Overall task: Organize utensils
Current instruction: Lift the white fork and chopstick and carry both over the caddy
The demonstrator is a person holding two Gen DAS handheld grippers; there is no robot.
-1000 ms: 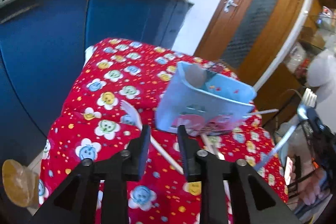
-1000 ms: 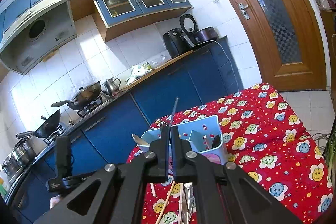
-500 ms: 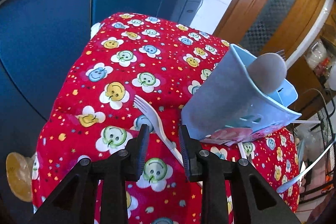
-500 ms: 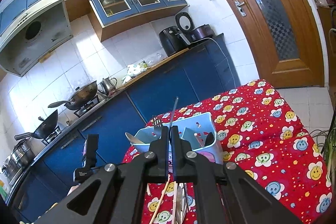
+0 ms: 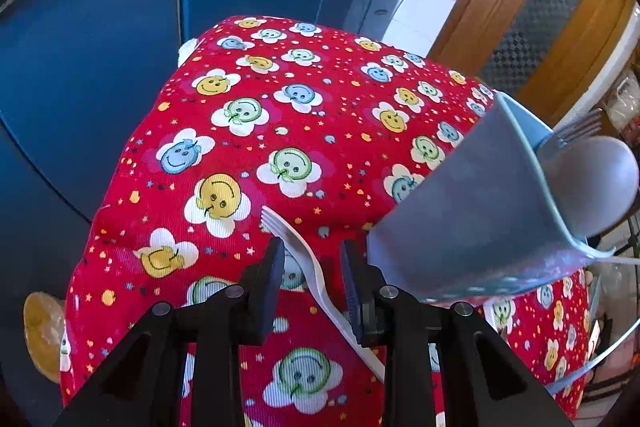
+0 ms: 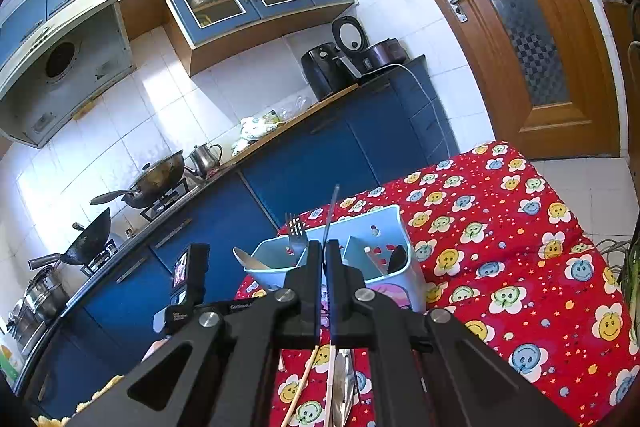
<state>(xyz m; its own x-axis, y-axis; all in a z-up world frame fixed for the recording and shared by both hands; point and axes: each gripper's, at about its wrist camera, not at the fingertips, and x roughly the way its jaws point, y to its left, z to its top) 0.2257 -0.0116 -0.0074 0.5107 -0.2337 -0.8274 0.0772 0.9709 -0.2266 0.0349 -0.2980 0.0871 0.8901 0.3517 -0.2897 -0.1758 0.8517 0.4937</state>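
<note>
Now | white plastic fork [image 5: 308, 259] flat | tines point away, upper-left

R gripper [image 6: 323, 259] clamped on thin rod [image 6: 332, 211] — blue caddy [image 6: 384, 227] behind, fork [image 6: 295, 231] inside

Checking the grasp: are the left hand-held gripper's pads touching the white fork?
Apart. The left wrist view shows red cloth between each closing pad and the white fork.

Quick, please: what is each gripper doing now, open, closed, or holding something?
Left gripper: closing around the white plastic fork, pads not yet touching.
Right gripper: shut on a thin dark stick.
</note>
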